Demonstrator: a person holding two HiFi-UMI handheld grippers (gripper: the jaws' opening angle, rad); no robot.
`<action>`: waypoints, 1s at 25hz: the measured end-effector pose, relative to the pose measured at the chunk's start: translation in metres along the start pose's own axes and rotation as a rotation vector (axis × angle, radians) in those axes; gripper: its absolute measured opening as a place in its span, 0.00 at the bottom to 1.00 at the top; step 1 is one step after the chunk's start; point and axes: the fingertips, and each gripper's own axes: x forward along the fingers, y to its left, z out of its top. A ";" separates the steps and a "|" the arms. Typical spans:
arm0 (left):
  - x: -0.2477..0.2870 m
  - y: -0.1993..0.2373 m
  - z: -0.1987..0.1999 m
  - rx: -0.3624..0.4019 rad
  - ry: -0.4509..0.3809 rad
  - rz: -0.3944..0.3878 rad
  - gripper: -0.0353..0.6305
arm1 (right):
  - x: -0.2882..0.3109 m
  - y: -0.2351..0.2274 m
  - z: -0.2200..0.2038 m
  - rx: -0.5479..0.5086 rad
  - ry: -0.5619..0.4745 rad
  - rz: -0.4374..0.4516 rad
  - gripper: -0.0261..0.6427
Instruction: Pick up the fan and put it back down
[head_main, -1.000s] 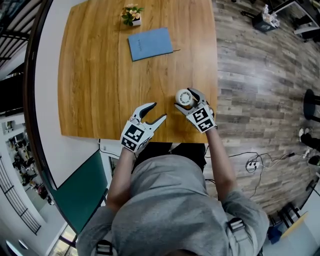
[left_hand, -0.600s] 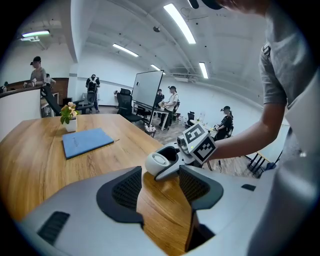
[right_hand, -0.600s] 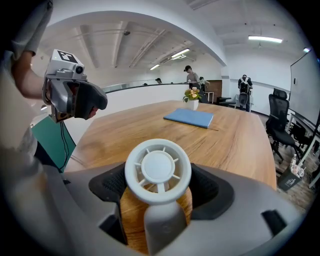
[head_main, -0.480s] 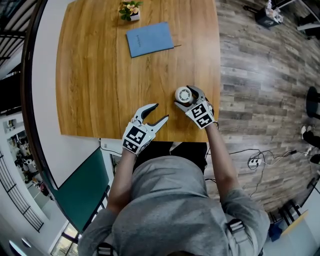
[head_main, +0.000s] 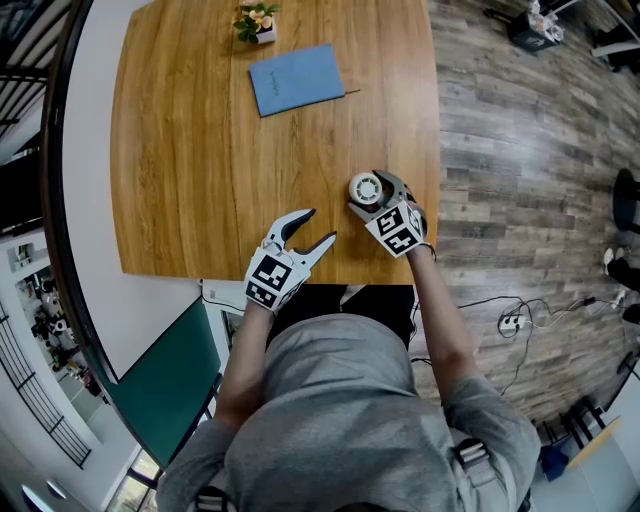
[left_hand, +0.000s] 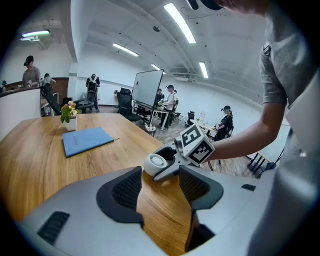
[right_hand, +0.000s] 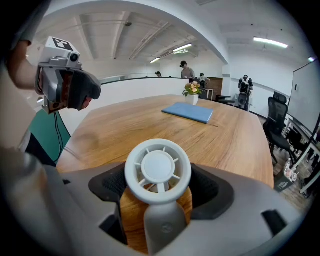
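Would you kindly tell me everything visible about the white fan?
The fan is small, white and plastic-looking, with a round ringed head, spokes around a plain central hub, and a thick stem. It is near the right front corner of the wooden table, with its face tilted up toward the person. The right gripper clasps it from both sides. Whether its base rests on the wood cannot be seen.

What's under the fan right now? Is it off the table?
Below the fan only bare wooden table shows. Its foot is covered by its own stem and the right gripper, so contact cannot be told.
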 end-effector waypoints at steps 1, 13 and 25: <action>0.000 0.000 0.000 0.001 0.000 0.001 0.43 | 0.001 0.000 0.000 -0.001 0.004 -0.003 0.61; 0.001 0.000 -0.001 0.017 -0.001 -0.002 0.43 | 0.009 0.000 -0.005 -0.018 0.076 0.004 0.61; -0.012 0.000 0.016 0.056 -0.028 0.005 0.43 | 0.009 0.002 -0.009 0.006 0.087 0.007 0.65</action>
